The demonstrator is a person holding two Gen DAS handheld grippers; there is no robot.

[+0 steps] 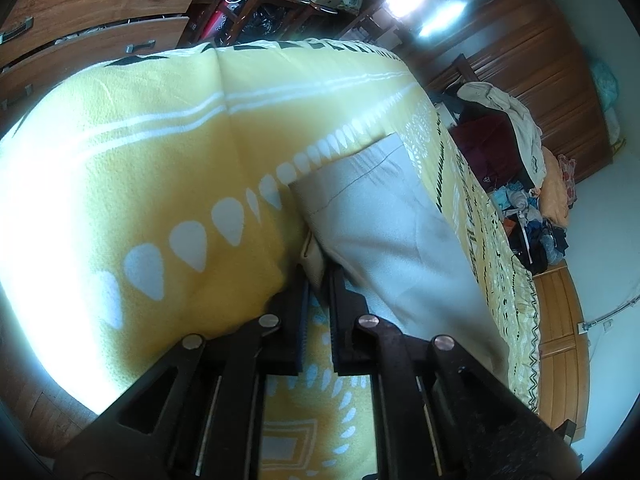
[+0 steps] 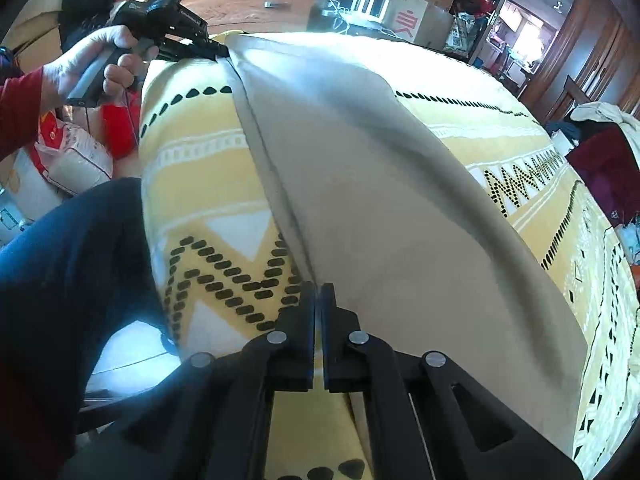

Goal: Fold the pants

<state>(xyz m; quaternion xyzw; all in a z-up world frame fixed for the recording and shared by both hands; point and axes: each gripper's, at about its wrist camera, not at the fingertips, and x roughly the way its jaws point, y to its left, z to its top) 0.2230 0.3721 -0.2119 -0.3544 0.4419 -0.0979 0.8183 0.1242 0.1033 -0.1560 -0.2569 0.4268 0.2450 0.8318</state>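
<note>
Pants, pale beige and already doubled lengthwise, lie stretched along a bed covered by a yellow patterned blanket, with both ends of their near edge pinched. From here the chief risk, as I judge it, is that a thin hem slips out of one pair of jaws when the cloth is lifted or carried over, since each grip takes only the very edge of the fabric; a lost corner would let the layers slide apart and spoil the fold. A second risk is that the jaws catch the blanket along with the garment, because the fabric lies flat on it and the tips sit right at its surface; then the cover would rise with the pants. Uneven lifting of the two ends could also skew the crease. The right gripper has its jaws pressed together on the near seam edge of the pants, with almost no gap showing. The left gripper is closed nearly as far on the thicker end, where a bunched hem sits between its tips; in the right wrist view it bites the far corner, held by the person's hand.
</note>
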